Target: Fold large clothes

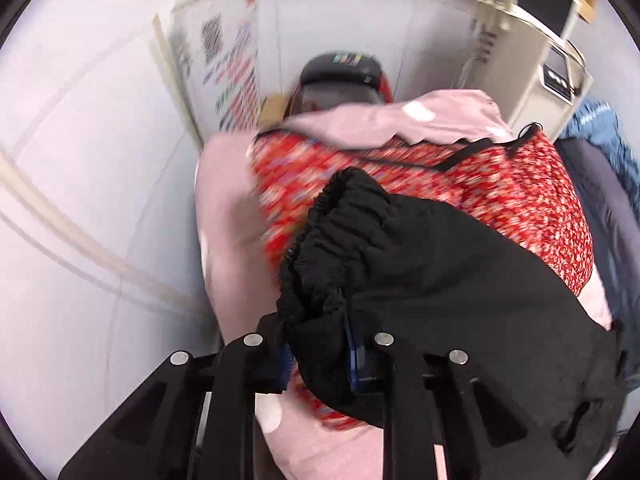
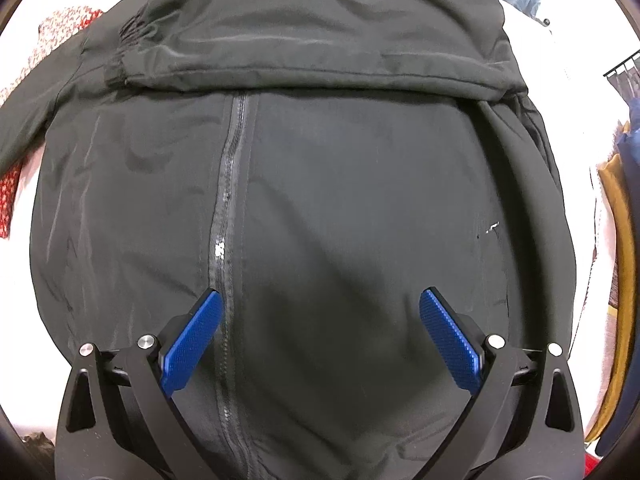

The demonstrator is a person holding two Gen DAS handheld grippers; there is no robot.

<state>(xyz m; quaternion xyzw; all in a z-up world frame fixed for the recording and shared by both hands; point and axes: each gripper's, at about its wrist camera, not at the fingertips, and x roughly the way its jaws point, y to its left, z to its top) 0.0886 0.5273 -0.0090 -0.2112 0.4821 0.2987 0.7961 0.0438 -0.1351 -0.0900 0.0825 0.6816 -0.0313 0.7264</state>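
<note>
A large black zip-up jacket (image 2: 340,184) lies front up and fills the right wrist view. Its zipper (image 2: 228,208) runs down the middle. One sleeve (image 2: 320,52) is folded across the chest, its elastic cuff at the upper left. My right gripper (image 2: 320,304) hovers open and empty just above the jacket's lower front, its blue pads (image 2: 192,344) wide apart. In the left wrist view my left gripper (image 1: 318,344) is shut on the gathered elastic cuff of the jacket's other sleeve (image 1: 332,232) and holds it raised.
A red floral garment (image 1: 460,184) lies on a pink polka-dot bed cover (image 1: 228,216) beneath the sleeve. A white tiled floor (image 1: 80,160), a black and red item (image 1: 340,76) and a beige machine (image 1: 552,60) lie beyond. Yellow and blue clothes (image 2: 624,240) hang at the right.
</note>
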